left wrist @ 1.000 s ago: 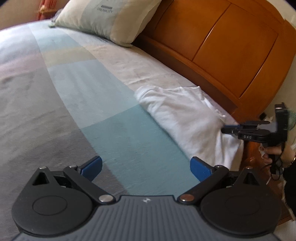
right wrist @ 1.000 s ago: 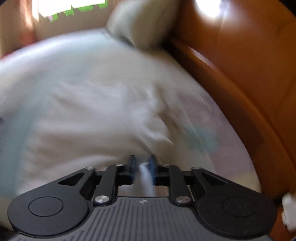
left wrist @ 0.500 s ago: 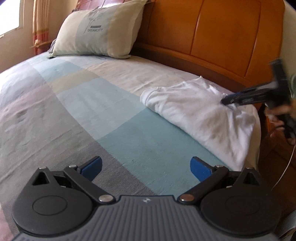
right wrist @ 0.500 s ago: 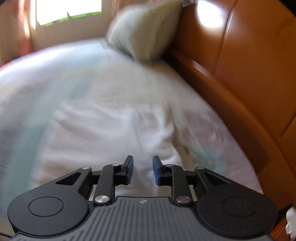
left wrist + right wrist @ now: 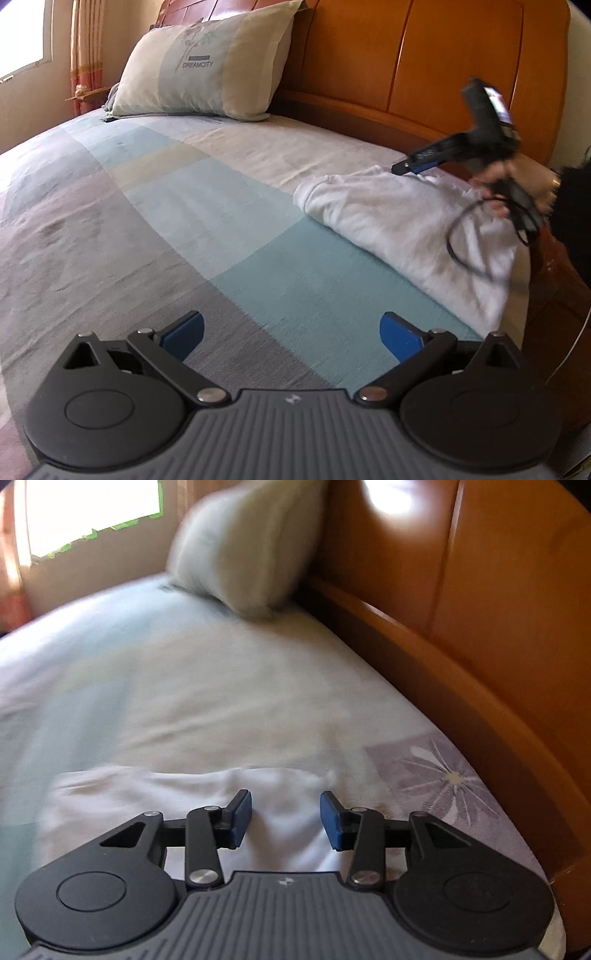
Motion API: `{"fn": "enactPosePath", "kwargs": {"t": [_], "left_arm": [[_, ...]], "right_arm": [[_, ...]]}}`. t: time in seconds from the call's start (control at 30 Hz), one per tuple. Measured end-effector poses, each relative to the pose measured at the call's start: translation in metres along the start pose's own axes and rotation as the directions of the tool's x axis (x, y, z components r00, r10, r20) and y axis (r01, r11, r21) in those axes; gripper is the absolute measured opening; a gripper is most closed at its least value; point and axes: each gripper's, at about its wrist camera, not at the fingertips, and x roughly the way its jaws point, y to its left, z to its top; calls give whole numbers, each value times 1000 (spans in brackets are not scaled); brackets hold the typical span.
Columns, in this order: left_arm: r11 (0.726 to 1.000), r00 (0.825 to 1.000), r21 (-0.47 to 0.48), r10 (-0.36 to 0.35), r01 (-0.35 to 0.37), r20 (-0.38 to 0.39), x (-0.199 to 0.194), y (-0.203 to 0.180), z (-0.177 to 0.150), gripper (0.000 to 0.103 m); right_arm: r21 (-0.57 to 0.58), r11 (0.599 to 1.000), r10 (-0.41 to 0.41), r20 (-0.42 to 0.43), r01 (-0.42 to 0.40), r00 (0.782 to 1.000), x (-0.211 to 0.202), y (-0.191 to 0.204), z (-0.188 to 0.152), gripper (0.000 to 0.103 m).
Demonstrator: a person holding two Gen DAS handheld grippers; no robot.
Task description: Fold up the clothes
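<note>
A folded white garment point(image 5: 399, 218) lies near the right edge of the bed, close to the headboard. My left gripper point(image 5: 291, 334) hovers wide open over the blue and grey bedspread, well short of the garment, with nothing between its blue pads. In the left wrist view my right gripper point(image 5: 410, 167) hangs just above the garment's far end, held by a hand point(image 5: 517, 177). In its own view the right gripper point(image 5: 286, 819) has its jaws opening over the white garment point(image 5: 177, 797); the cloth lies below the pads, not pinched.
A pillow point(image 5: 207, 70) leans on the wooden headboard point(image 5: 424, 62) at the far end. The checked bedspread point(image 5: 155, 221) stretches left. A black cable point(image 5: 465, 240) dangles from the right gripper over the garment. A window point(image 5: 92, 513) is at the back left.
My right gripper let go of the white cloth, opened, and drew back toward the headboard end of the garment. The left gripper stayed open, only rolling a little.
</note>
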Motion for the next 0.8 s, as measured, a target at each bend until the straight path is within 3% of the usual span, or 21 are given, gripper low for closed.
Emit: {"fn": "enactPosePath", "kwargs": {"t": [0.13,0.2,0.3,0.43,0.6,0.67,0.8], "left_arm": [[1000,1000,-2,9,-9,3,-1,5,-2,101],[1000,1000,-14,13,-13,4,0,9,-2,101],[999,1000,-30,17,-16,8,1,12,-2,101],[999,1000,-37,11,-11,6,-2,14,-3,101],[999,999,-35,37,-36,17,-12,17,-3,101],[998,999,-49,38,-38,15,-14,20,-4,101],[997,999,-63,49,-48,14,-17,21,-5,101]], "right_arm": [[44,999,-3,52,1,999,-6,1,10,47],[11,999,51,74,-52,996,-27,12,6,51],[-63,993,106,48,-103,993,-41,35,-10,58],[-134,987,86,7,-84,996,-26,58,-42,66],[-126,990,78,83,-67,994,-46,79,-32,67],[-151,984,114,106,-97,988,-47,94,-27,70],[-161,979,123,3,-121,992,-11,118,-32,71]]}}
